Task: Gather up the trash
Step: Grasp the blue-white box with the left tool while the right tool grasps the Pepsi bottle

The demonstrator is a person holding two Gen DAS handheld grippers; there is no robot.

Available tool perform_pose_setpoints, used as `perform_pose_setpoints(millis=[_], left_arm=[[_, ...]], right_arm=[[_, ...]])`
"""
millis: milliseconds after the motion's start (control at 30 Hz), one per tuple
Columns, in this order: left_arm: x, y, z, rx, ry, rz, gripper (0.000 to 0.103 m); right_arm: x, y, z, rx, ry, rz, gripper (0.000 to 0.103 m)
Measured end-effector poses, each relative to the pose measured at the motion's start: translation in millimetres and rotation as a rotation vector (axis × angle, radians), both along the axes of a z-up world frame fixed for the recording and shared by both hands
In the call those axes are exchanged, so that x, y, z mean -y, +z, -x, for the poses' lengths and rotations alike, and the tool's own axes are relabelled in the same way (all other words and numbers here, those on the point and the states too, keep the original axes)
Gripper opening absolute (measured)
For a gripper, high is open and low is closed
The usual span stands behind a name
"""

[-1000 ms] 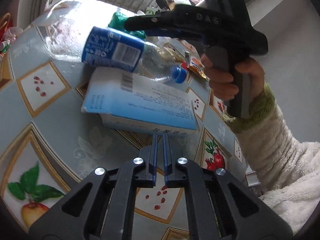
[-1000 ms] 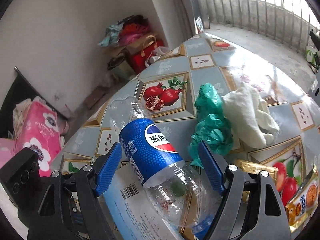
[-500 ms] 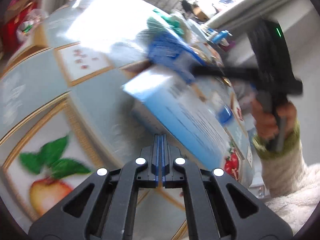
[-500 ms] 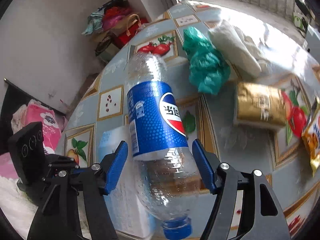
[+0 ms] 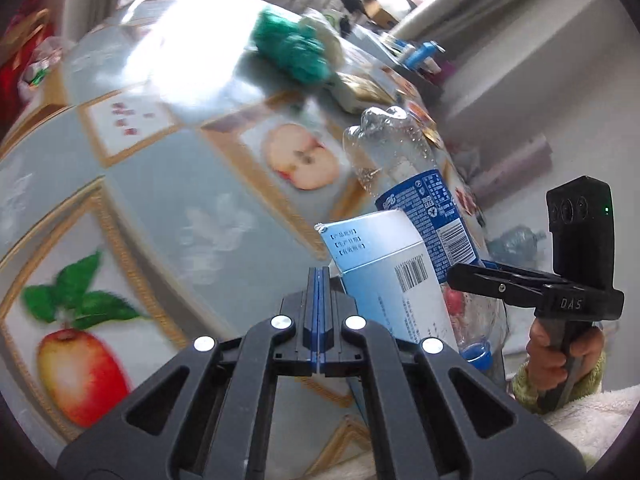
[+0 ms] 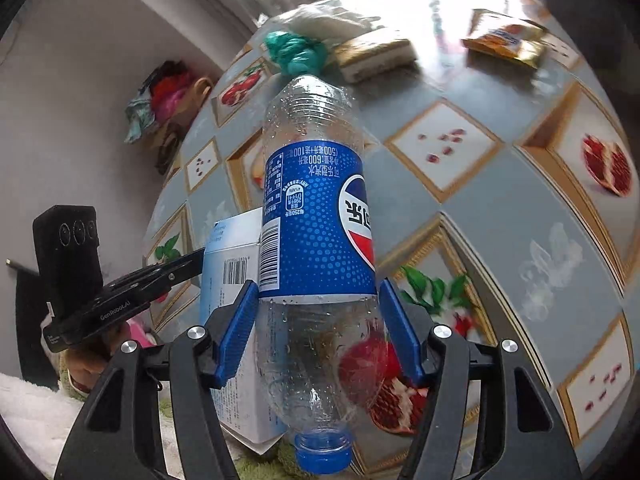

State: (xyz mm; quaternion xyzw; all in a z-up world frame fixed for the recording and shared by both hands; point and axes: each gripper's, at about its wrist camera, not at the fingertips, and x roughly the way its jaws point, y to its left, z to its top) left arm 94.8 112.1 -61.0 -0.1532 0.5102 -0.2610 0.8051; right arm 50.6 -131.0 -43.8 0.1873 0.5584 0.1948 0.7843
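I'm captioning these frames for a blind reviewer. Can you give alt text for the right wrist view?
The right tongs clamp an empty plastic bottle with a blue label, cap toward the camera, above a fruit-patterned tablecloth. A pale blue carton sits just left of it, by the left tongs. Farther back lie a green bag and snack packets.

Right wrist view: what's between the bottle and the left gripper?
The light blue carton. In the right wrist view it stands between the bottle and the left gripper, right beside the bottle's label.

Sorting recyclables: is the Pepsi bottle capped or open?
Capped. A blue cap sits on the neck of the bottle, which looks empty apart from droplets.
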Motion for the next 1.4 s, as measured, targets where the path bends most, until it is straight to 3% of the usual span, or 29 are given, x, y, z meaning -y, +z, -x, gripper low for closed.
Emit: perform_pose_setpoints(millis=[200, 533, 967, 1167, 1333, 1400], left_arm=[[45, -6, -14, 0.005, -0.091, -0.006, 0.000], [81, 9, -55, 0.050, -0.115, 0.004, 0.000], [69, 23, -45, 0.086, -0.090, -0.089, 0.000], [72, 31, -20, 0.083, -0.145, -0.110, 0.027], [93, 28, -8, 0.057, -0.186, -0.145, 0.067], [104, 27, -5, 0.064, -0.190, -0.174, 0.073]], right_arm=[[43, -3, 21, 0.006, -0.201, -0.008, 0.061], [76, -4, 2, 0.068, -0.370, 0.009, 0.061], [118, -8, 48, 0.052, -0.483, -0.032, 0.061], [118, -10, 66, 0.053, -0.485, -0.049, 0.061], [126, -10, 72, 0.065, -0.505, -0.052, 0.061], [130, -11, 74, 0.070, -0.510, -0.062, 0.061]])
